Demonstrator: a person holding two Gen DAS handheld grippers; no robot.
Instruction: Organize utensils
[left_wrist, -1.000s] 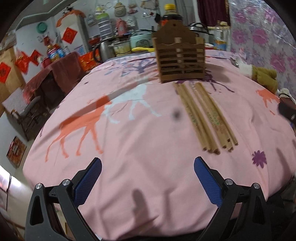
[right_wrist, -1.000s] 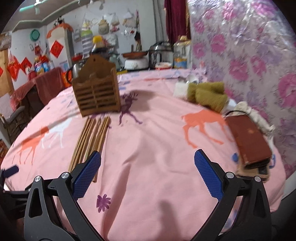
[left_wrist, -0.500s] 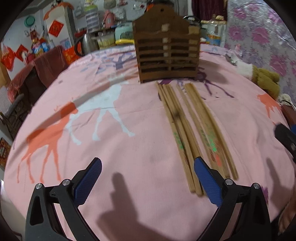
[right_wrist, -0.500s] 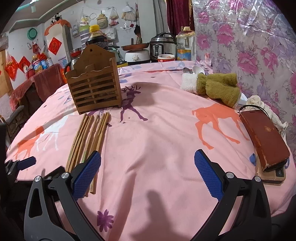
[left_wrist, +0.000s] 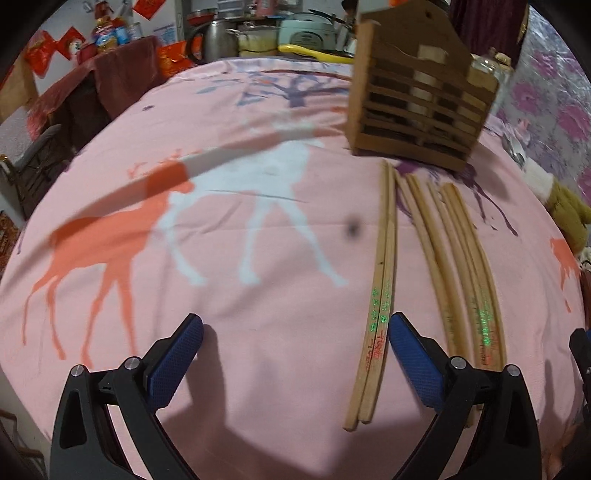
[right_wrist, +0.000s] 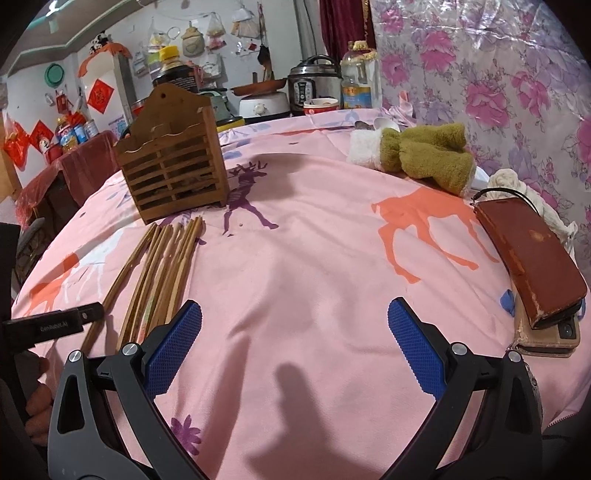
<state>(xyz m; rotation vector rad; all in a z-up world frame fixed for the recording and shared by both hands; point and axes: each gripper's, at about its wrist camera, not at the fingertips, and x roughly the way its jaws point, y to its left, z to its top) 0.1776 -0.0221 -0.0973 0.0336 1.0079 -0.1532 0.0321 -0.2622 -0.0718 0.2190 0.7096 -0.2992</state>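
**Both grippers spread wide over the pink cloth, chopsticks ahead**

Your left gripper (left_wrist: 294, 363) has its blue pads far apart and nothing between them except cloth. A pair of chopsticks (left_wrist: 378, 295) lies just inside its right finger (left_wrist: 413, 363), their near ends reaching back beside that pad and their far tips pointing away toward the wooden utensil holder (left_wrist: 421, 107). Whether the pad touches them, you cannot tell from this angle. The remaining chopsticks (left_wrist: 458, 273) lie in a loose row on the outer side of that same finger, side by side and roughly parallel to the pair. The holder stands upright ahead and to the right of this gripper, just past the far tips of the sticks.

Your right gripper (right_wrist: 294, 349) is likewise wide apart and holds nothing. From it, the whole bundle of chopsticks (right_wrist: 162, 266) lies ahead and to the left, its near ends passing behind the left finger (right_wrist: 173, 349). The holder (right_wrist: 171, 173) sits further ahead on the left, beyond the sticks. The tip of your left gripper (right_wrist: 55, 325) shows at the far left, over the near ends of the outermost sticks.

To the right of this gripper a brown wallet (right_wrist: 528, 254) rests on a phone (right_wrist: 546, 338), with an olive plush cloth (right_wrist: 424, 158) ahead of them. The pink tablecloth (right_wrist: 314, 258) lies under everything.
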